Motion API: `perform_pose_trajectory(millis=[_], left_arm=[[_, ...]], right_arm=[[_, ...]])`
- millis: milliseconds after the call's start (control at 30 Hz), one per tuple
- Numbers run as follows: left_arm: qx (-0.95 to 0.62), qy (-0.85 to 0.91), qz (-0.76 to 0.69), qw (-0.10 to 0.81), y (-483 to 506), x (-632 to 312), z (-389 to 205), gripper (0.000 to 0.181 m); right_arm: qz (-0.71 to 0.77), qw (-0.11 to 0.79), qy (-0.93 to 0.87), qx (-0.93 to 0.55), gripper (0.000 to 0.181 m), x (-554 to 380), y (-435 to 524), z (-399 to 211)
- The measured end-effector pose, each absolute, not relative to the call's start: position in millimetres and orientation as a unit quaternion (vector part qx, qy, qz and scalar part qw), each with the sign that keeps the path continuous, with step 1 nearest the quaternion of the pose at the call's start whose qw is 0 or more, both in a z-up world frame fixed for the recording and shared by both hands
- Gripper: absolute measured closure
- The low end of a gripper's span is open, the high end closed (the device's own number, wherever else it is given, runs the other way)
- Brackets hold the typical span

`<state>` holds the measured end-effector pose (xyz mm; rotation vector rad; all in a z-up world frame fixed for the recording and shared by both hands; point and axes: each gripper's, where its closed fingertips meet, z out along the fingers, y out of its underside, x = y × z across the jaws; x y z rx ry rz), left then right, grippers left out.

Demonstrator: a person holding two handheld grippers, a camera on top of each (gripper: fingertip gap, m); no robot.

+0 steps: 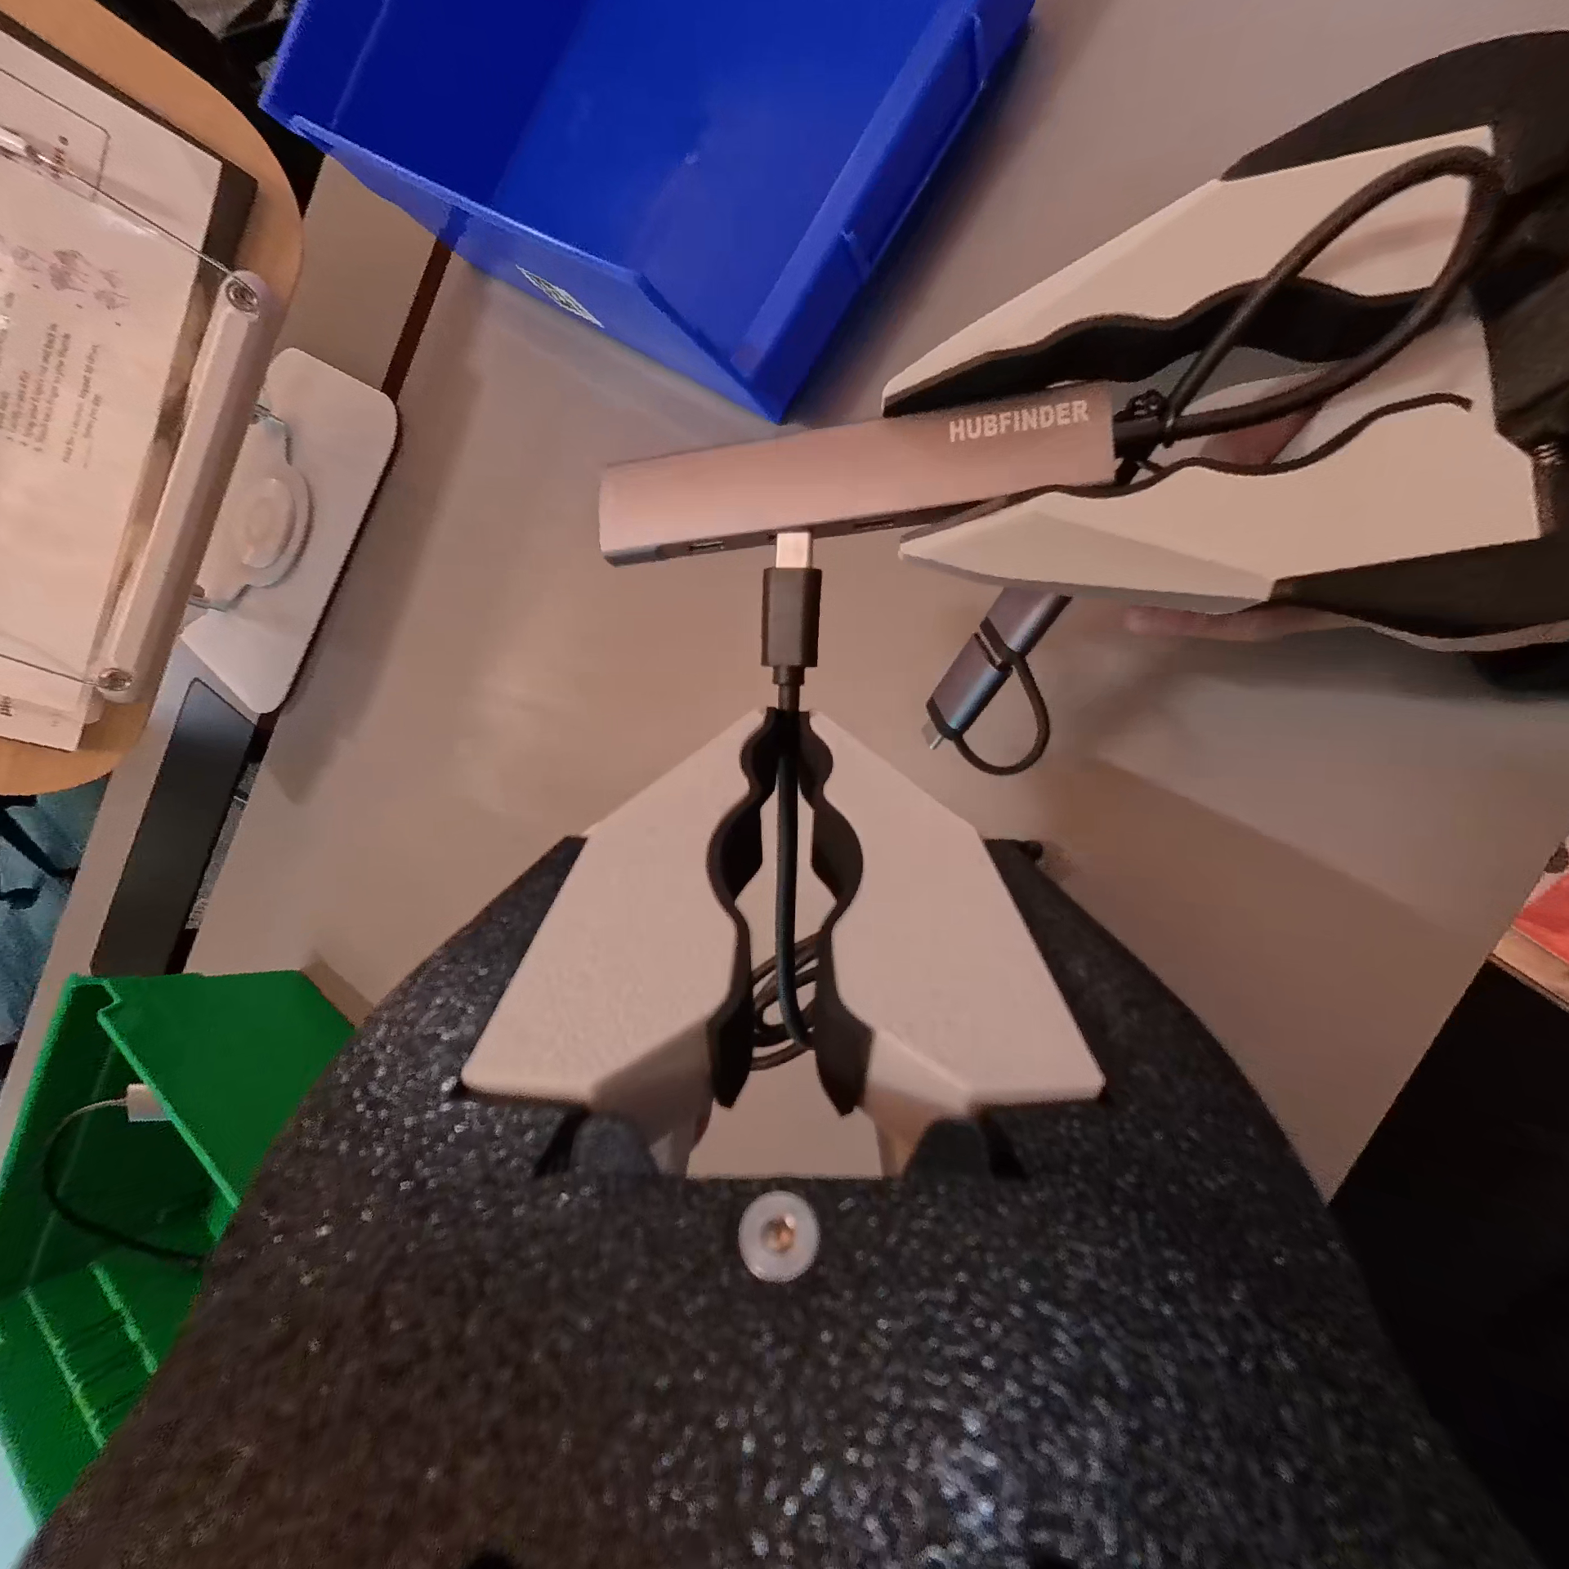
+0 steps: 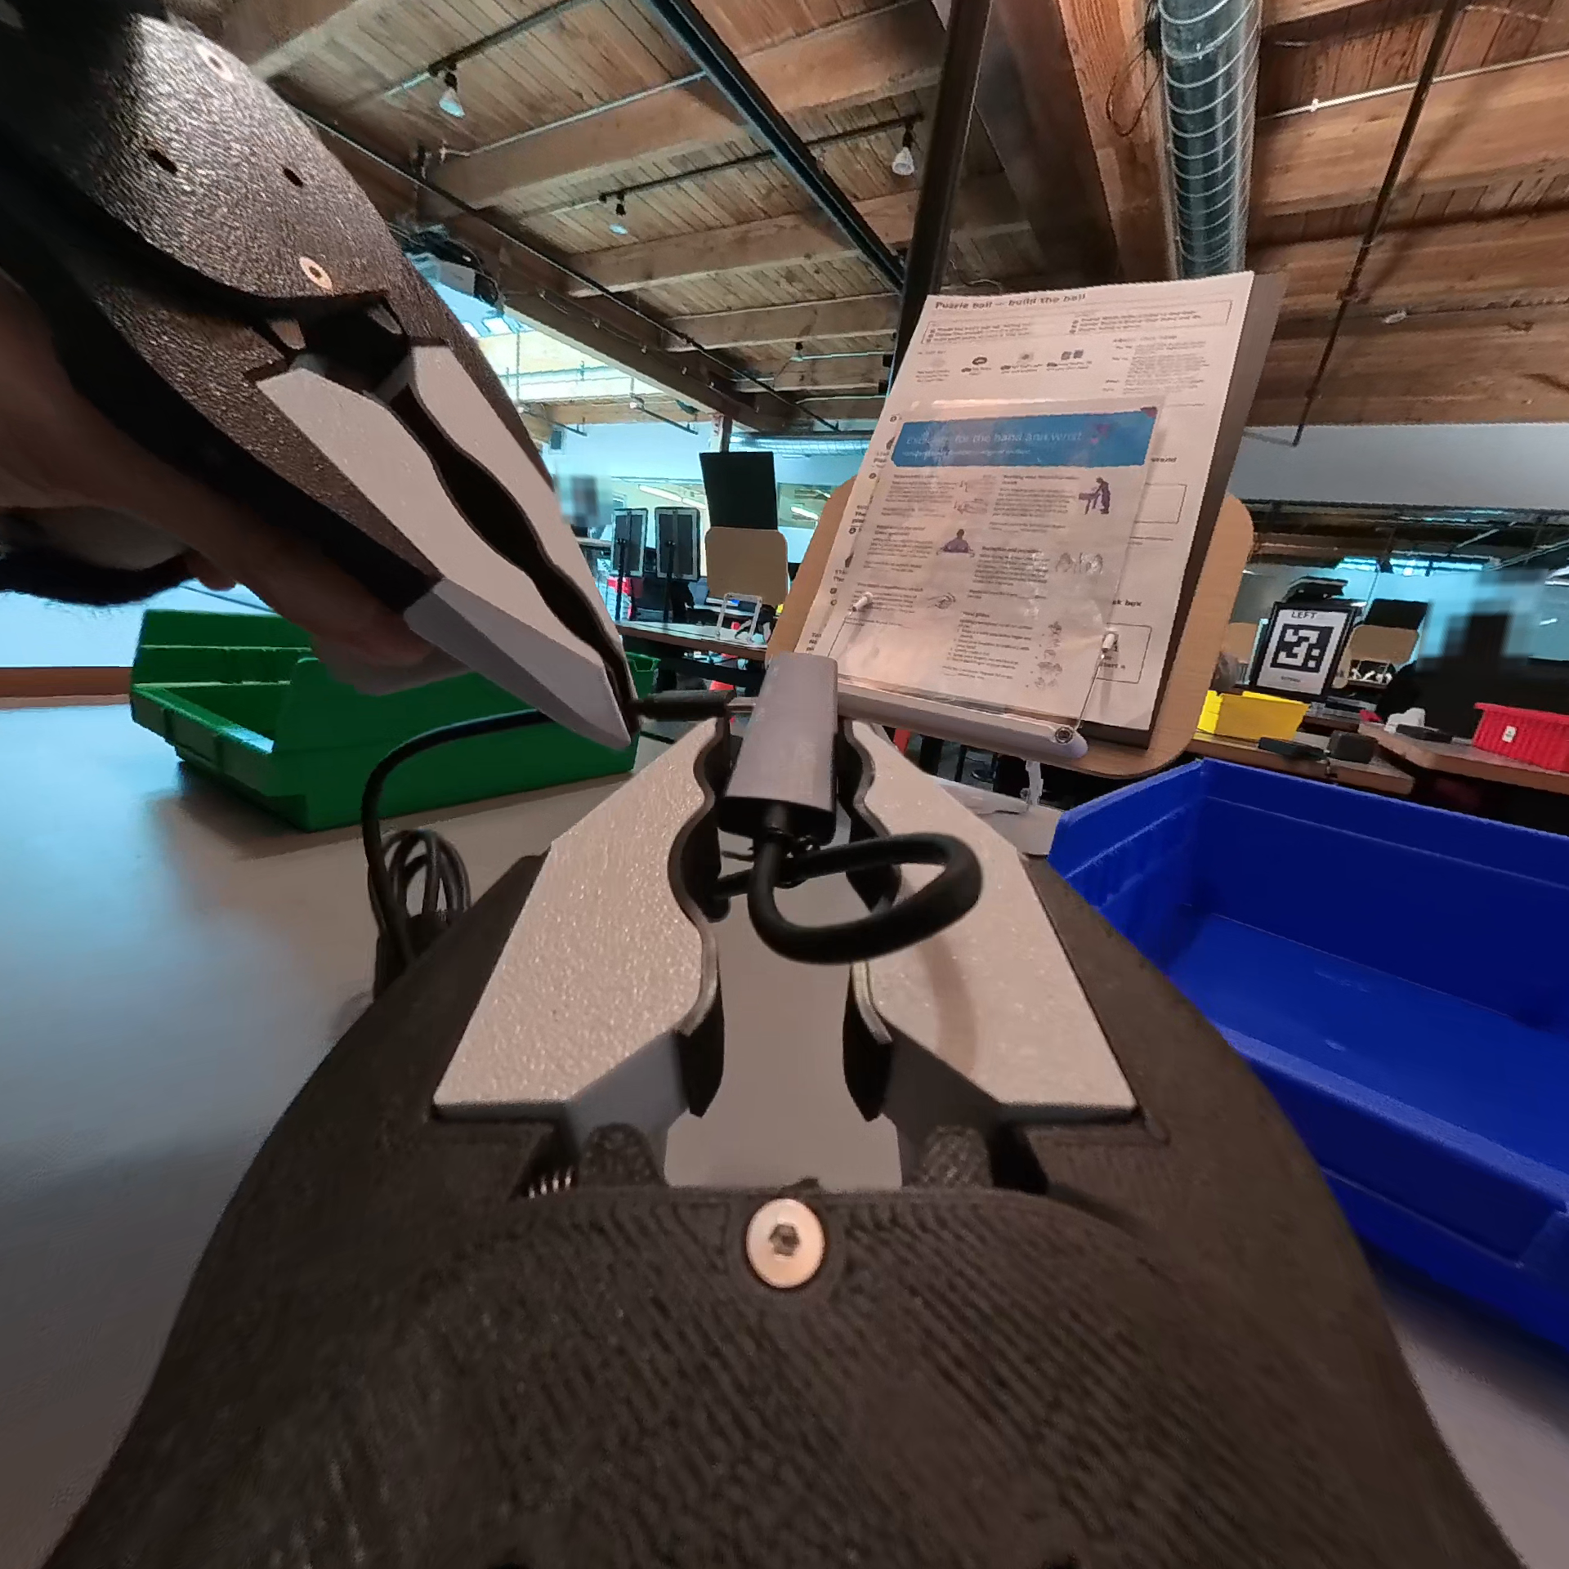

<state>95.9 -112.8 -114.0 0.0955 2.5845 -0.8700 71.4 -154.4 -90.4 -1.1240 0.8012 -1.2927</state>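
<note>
My left gripper (image 1: 790,720) is shut on a thin black cable (image 1: 785,891) just behind its black USB plug (image 1: 794,615). The plug's silver tip meets a port on the side edge of a grey USB hub (image 1: 764,484). My right gripper (image 2: 785,734) is shut on one end of the hub (image 2: 785,705) and holds it above the table. It shows in the left wrist view (image 1: 900,475) at the right. The hub's own short cable (image 2: 857,891) loops between the right fingers, and its grey connector (image 1: 989,671) hangs below. The left gripper (image 2: 620,722) comes in from the upper left.
A blue bin (image 1: 679,170) (image 2: 1316,976) stands beyond the hub. A green bin (image 1: 127,1189) (image 2: 340,747) with a coiled cable in it sits on the left side. A wooden document stand (image 1: 110,424) (image 2: 1019,552) holds printed sheets. All of these rest on the grey table (image 1: 509,679).
</note>
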Motion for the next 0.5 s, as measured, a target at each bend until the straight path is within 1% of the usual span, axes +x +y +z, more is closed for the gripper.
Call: perform_pose_trajectory(millis=[33, 133, 200, 233, 267, 300, 333, 367, 433, 500], left_arm=[[0.036, 0.926, -0.313, 0.207, -113, 95, -113, 0.180], [0.043, 0.922, -0.327, 0.205, -117, 93, -111, 0.181], [0.048, 0.909, -0.375, 0.175, -129, 81, -101, 0.180], [0.043, 0.909, -0.369, 0.187, -128, 84, -100, 0.180], [0.044, 0.912, -0.344, 0.218, -122, 92, -100, 0.180], [0.048, 0.911, -0.332, 0.241, -118, 97, -99, 0.180], [0.050, 0.908, -0.339, 0.242, -117, 97, -97, 0.180], [0.051, 0.909, -0.347, 0.225, -116, 93, -97, 0.180], [0.044, 0.916, -0.344, 0.201, -107, 91, -102, 0.180], [0.039, 0.926, -0.325, 0.189, -96, 92, -109, 0.180]], right_arm=[[-0.551, 0.584, 0.349, -0.484, 0.158, 72, -155, -92], [-0.541, 0.565, 0.359, -0.509, 0.158, 78, -151, -99], [-0.529, 0.542, 0.329, -0.564, 0.158, 82, -125, -108], [-0.557, 0.526, 0.332, -0.551, 0.158, 82, -122, -105], [-0.578, 0.512, 0.344, -0.534, 0.158, 82, -123, -100], [-0.575, 0.511, 0.341, -0.540, 0.157, 83, -117, -99], [-0.570, 0.510, 0.337, -0.549, 0.158, 84, -113, -98], [-0.578, 0.507, 0.336, -0.544, 0.160, 82, -115, -95], [-0.591, 0.503, 0.338, -0.531, 0.160, 80, -126, -91], [-0.574, 0.536, 0.347, -0.513, 0.158, 77, -135, -85]])
